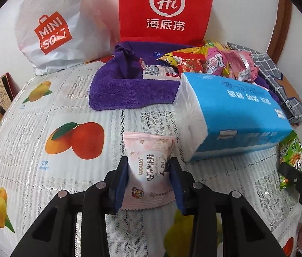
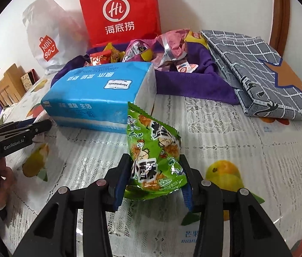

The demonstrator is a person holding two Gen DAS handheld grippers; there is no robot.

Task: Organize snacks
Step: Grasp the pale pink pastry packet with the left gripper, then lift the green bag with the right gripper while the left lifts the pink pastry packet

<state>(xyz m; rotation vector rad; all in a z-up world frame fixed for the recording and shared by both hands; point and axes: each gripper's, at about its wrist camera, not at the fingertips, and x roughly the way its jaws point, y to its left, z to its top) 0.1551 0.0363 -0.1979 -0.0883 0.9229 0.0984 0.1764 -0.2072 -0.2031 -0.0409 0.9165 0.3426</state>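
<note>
Left tongs: clamped on a pink snack packet, blue pads pressing its two sides; packet held upright, long axis running forward along the fingers, clear of the surface below. Right tongs: clamped on a green snack packet, likewise upright, its sealed top leaning slightly toward the blue tissue pack; contact between the two cannot be confirmed.

Destination, as judged: the purple towel folded into a nest at the rear of the surface, already holding a heap of mixed snacks; a red paper bag stands just behind it, a white shopping bag to its left, a grey checked cloth to its right.

Governing relation: the heap lies ahead of both tongs, and the tissue pack sits between; from the left wrist view the pack stands forward and to the right, leaving an open lane over the towel's near edge; from the right wrist view the pack lies directly ahead and left, so the green packet must pass over it or round its right end. The left tongs appear to have the plainer route; which is nearer cannot be settled.

Risk: thin wrappers gripped low may slip or swing on release.
</note>
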